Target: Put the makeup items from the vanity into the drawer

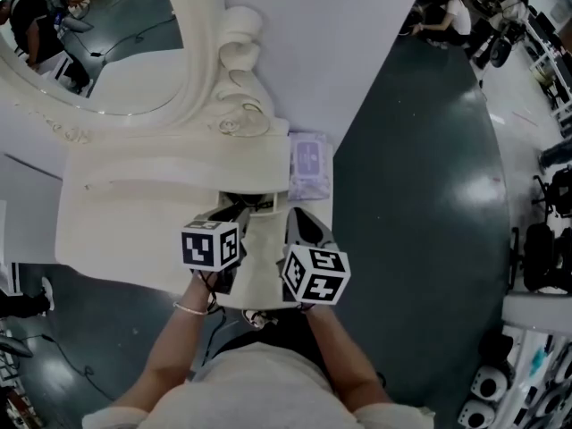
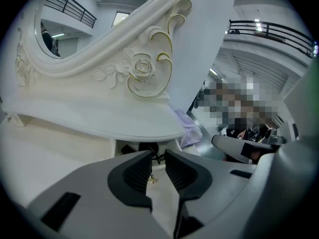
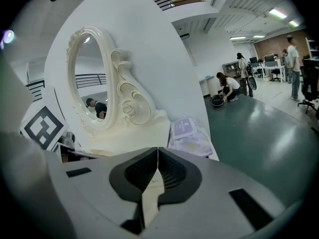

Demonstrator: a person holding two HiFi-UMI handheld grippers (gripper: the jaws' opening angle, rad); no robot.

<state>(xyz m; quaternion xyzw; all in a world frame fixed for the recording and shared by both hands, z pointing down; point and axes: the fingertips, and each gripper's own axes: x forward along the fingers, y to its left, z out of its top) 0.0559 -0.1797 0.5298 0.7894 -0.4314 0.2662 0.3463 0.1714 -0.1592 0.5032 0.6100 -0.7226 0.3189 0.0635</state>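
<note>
The one item still out, by the look of it, is a soft packet point(image 1: 310, 164) with a pale purple label. It lies flat on the vanity's surface point(image 1: 134, 195), beyond the open drawer point(image 1: 265, 271) and off to its right. The step in hand seems to be going for it. The right gripper point(image 3: 158, 156), over the drawer's right side, has its jaws pressed together on nothing, so it should part them wide first. It should then come in low across a short edge and pinch wrapping and contents together, since slack film alone may slip. The packet looks crumpled, translucent and cushiony, label uppermost. The left gripper point(image 2: 158, 158) hangs over the drawer, jaws a little apart and empty; only a small gold fitting point(image 2: 152, 179) shows through the gap, untouched. Dark items point(image 2: 144, 148) already lie at the drawer's back. Behind the drawer rises the carved mirror point(image 1: 98, 52).
</note>
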